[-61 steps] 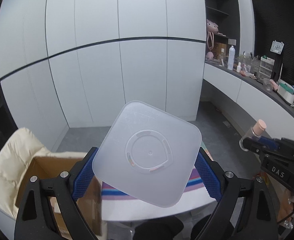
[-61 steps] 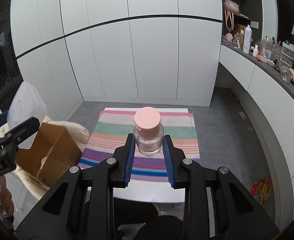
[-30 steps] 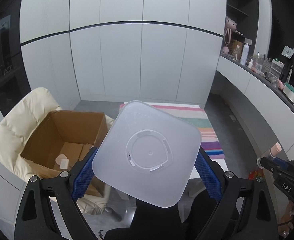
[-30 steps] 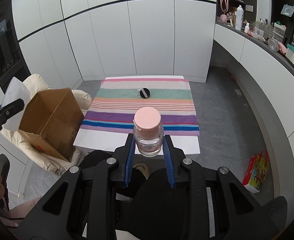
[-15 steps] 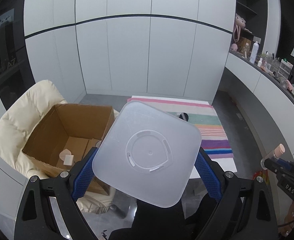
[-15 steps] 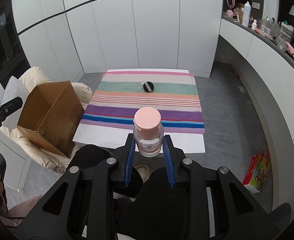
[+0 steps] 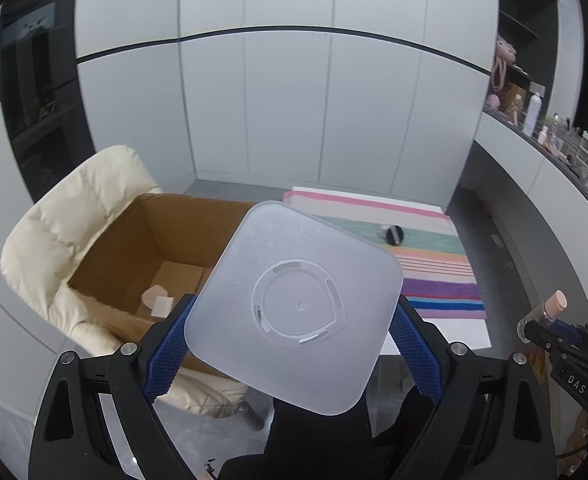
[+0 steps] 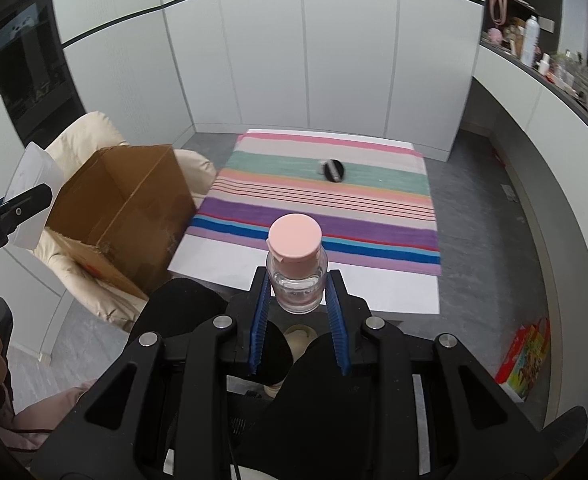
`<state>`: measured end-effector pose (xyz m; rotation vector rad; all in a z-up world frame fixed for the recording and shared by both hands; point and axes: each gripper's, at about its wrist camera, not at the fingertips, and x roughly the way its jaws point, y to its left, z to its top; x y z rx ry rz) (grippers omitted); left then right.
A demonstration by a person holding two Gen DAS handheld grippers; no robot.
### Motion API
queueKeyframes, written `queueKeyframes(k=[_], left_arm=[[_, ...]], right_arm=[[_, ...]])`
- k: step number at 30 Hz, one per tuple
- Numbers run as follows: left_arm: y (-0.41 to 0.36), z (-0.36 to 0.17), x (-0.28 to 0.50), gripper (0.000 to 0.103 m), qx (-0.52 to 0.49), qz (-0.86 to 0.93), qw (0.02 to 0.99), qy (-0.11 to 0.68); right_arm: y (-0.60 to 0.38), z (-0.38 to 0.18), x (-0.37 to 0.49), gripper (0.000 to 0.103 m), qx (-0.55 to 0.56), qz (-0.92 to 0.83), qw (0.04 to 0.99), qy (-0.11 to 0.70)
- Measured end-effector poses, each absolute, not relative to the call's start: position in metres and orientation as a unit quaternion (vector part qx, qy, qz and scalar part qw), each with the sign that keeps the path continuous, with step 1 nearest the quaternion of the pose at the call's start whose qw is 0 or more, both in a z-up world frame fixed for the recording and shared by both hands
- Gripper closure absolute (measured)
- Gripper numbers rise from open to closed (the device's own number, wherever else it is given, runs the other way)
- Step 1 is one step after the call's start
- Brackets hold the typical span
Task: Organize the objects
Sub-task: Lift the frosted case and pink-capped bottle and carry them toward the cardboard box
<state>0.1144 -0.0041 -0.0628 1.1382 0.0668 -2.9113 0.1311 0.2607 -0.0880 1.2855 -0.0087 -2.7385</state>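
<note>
My left gripper (image 7: pixel 289 344) is shut on a translucent white square container (image 7: pixel 294 304), held in the air with its base facing the camera. It also shows at the left edge of the right wrist view (image 8: pixel 33 184). My right gripper (image 8: pixel 298 300) is shut on a clear bottle with a pink cap (image 8: pixel 296 260); it also shows at the right of the left wrist view (image 7: pixel 550 308). An open cardboard box (image 7: pixel 149 248) sits on a cream chair (image 7: pixel 65 220) below and left of the container, with small pale items inside. A black round object (image 8: pixel 333 170) lies on the striped cloth (image 8: pixel 326 208).
The striped cloth covers a white table (image 8: pixel 302 288) in front of white cabinet walls. A counter with bottles and clutter (image 8: pixel 554 68) runs along the right. A colourful bag (image 8: pixel 526 360) stands on the grey floor at the right. The person's dark-clothed legs are below the grippers.
Both grippers have pulled back and turned from the table toward the left. The open box and the chair have come into fuller view beneath the left gripper. Both grips are unchanged.
</note>
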Motion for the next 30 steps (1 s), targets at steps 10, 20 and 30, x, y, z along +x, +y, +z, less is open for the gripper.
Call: queueKeyframes(k=[10,20,30], left_arm=[[-0.066,-0.071,0.14,0.01,0.371,-0.924,0.079,0.049],[-0.125,-0.078,0.167,0.01,0.374,-0.914,0.143,0.07],[-0.149,-0.09,0.164,0.01,0.39,-0.901,0.17,0.082]], right_arm=[[0.195,-0.091,0.117,0.074,0.424,-0.896,0.129,0.031],[0.126,-0.103,0.111,0.074,0.429,-0.878,0.204,0.065],[0.08,-0.116,0.097,0.074,0.436,-0.862,0.245,0.084]])
